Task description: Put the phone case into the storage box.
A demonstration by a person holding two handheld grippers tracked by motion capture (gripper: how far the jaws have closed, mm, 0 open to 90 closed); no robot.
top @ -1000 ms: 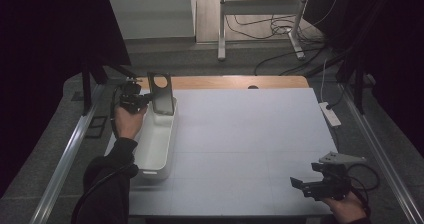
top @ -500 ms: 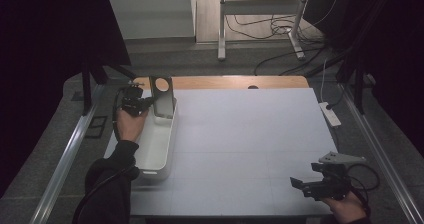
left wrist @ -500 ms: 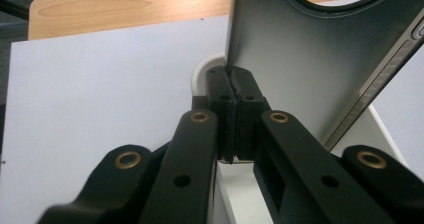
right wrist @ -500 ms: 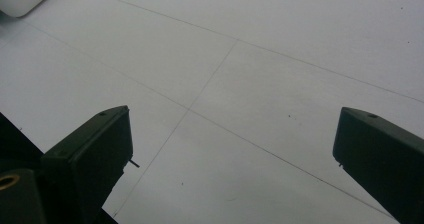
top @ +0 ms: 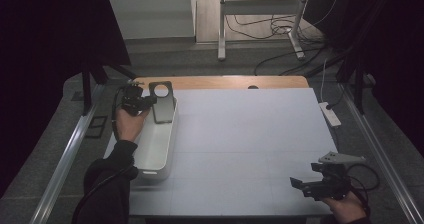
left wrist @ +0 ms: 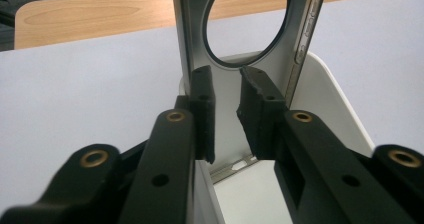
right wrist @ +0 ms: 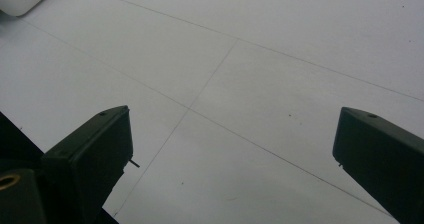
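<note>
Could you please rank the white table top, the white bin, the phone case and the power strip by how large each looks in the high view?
1. White table top
2. White bin
3. Phone case, standing in the bin's far end
4. Power strip looks smallest, though lying farther off at the table's edge makes that less sure.

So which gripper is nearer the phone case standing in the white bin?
Left. The left gripper is right at the phone case, its jaws just opened with the case's edge between them. The right gripper hovers over the table's near right corner, far away.
</note>
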